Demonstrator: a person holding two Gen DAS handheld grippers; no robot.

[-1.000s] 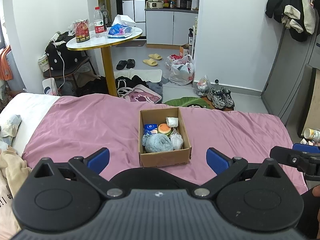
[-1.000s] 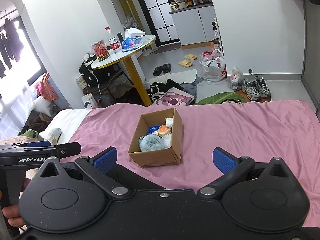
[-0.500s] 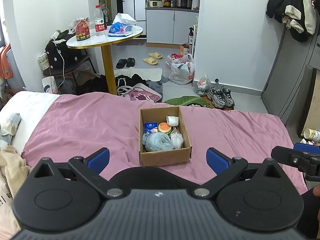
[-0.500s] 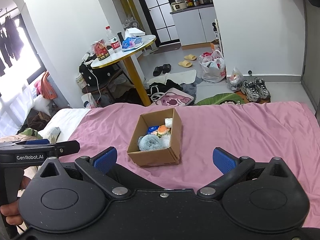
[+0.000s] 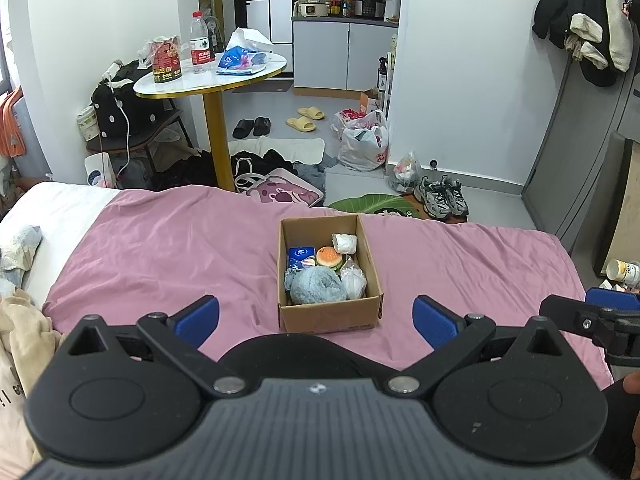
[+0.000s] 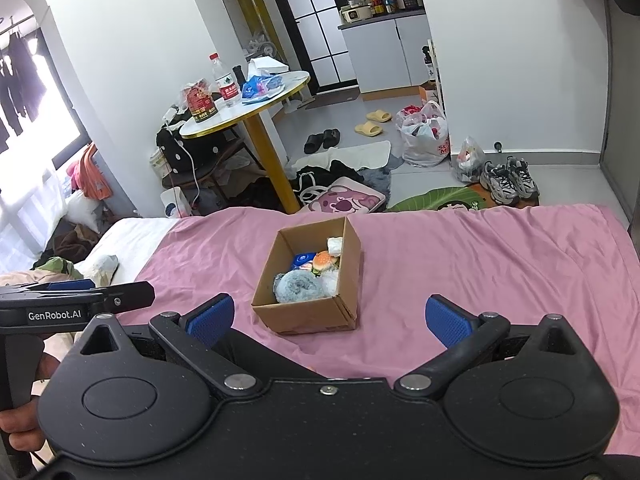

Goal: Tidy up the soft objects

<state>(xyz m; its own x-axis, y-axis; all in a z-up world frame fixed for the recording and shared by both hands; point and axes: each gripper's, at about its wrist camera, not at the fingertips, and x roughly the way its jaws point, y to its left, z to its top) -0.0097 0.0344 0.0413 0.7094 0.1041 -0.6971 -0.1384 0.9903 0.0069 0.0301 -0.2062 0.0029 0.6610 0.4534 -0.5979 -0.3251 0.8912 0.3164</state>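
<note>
A cardboard box (image 5: 329, 313) (image 6: 308, 314) stands on the pink bedsheet (image 5: 180, 248) (image 6: 480, 256). Inside lie a fluffy blue-grey ball (image 5: 317, 286) (image 6: 296, 286), a burger-shaped squishy toy (image 5: 329, 257) (image 6: 325, 260), a blue packet (image 5: 301, 254) (image 6: 303, 258) and white wrapped items (image 5: 345, 242) (image 6: 335, 245). My left gripper (image 5: 316, 316) is open and empty, just short of the box. My right gripper (image 6: 328, 318) is open and empty too, with the box beyond its fingers. Each gripper shows at the edge of the other's view.
A white pillow area with crumpled cloth (image 5: 20, 248) lies left of the sheet. Beyond the bed's far edge stand a round gold-legged table (image 5: 212, 76) (image 6: 248, 108), bags, slippers and sneakers (image 5: 442, 198) on the floor.
Both views have shifted slightly; the box sits a little farther up in the frames. Both grippers stay open and empty.
</note>
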